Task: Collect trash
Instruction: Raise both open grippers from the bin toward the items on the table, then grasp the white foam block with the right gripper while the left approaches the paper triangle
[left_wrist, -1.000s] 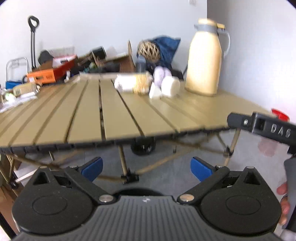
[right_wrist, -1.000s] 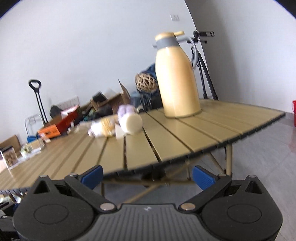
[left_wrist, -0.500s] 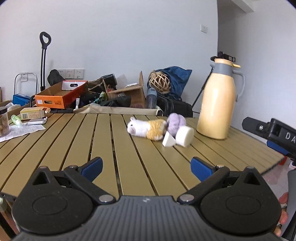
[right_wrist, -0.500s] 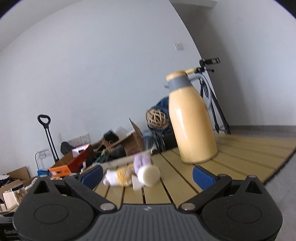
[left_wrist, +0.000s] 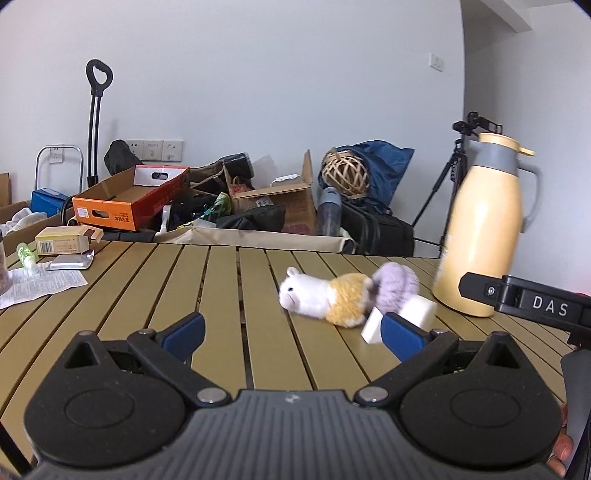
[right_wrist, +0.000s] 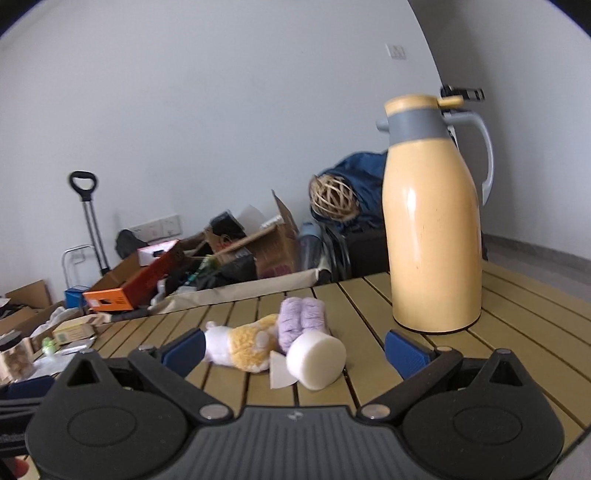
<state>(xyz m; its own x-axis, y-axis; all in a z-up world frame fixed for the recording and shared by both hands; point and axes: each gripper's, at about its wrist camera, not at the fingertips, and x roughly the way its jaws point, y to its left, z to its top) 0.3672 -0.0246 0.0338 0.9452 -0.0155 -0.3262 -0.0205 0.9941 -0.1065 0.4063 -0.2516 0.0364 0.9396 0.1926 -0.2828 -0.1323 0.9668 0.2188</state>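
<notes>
A slatted olive table (left_wrist: 221, 295) carries a paper sheet (left_wrist: 33, 290), a foil blister pack (left_wrist: 72, 261), a small cardboard box (left_wrist: 66, 240) and a small green bottle (left_wrist: 26, 254) at its left. Near the middle lie a white-yellow-purple plush toy (left_wrist: 325, 297) (right_wrist: 247, 343), a white foam cylinder (right_wrist: 317, 354) (left_wrist: 417, 312) and a white wedge (right_wrist: 279, 374). My left gripper (left_wrist: 291, 332) hovers open over the near table, holding nothing. My right gripper (right_wrist: 295, 352) is open and holds nothing, just short of the cylinder and toy; its body (left_wrist: 524, 302) shows in the left wrist view.
A tall yellow thermos jug (right_wrist: 432, 236) (left_wrist: 484, 236) stands on the table's right side. Behind the table are an orange box (left_wrist: 129, 203), cardboard boxes, a wicker ball (left_wrist: 345, 171), a blue bag, a tripod (left_wrist: 458, 162) and a hand trolley (left_wrist: 96, 122).
Both grippers rose from below the table's front edge to above its top and came closer to the toy and cylinder. Both stayed open; nothing was taken hold of.
</notes>
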